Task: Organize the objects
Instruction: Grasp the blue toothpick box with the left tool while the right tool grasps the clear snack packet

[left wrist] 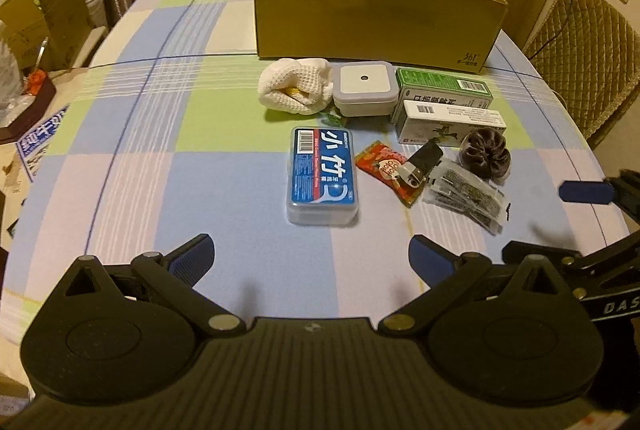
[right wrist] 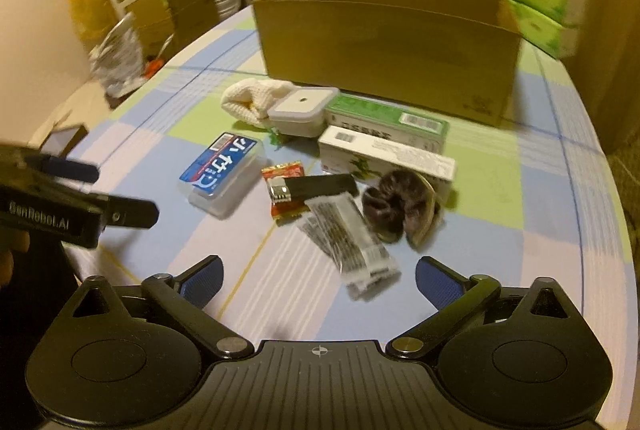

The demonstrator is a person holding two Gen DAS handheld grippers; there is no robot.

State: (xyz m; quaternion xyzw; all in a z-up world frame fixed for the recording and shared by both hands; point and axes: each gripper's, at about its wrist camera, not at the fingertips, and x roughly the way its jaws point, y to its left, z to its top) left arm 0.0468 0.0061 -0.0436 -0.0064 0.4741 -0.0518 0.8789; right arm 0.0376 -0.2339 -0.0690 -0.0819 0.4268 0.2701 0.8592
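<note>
Cardboard box (left wrist: pixel 372 18) marked "361°"; left gripper (left wrist: pixel 311 262), right gripper (right wrist: pixel 318 280) both spread, empty.

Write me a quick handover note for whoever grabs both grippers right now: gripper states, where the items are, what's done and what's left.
Left gripper: open, holds nothing, above the table short of the blue floss case.
Right gripper: open, holds nothing, near the clear sachets.
Cardboard box: at the back of the table; nothing visible inside, though its floor is hidden.
In front of it lie the white cloth, square container, two medicine boxes, red snack packet, black lighter, brown scrunchie.
Done: nothing, apparently. Left: every item.
</note>
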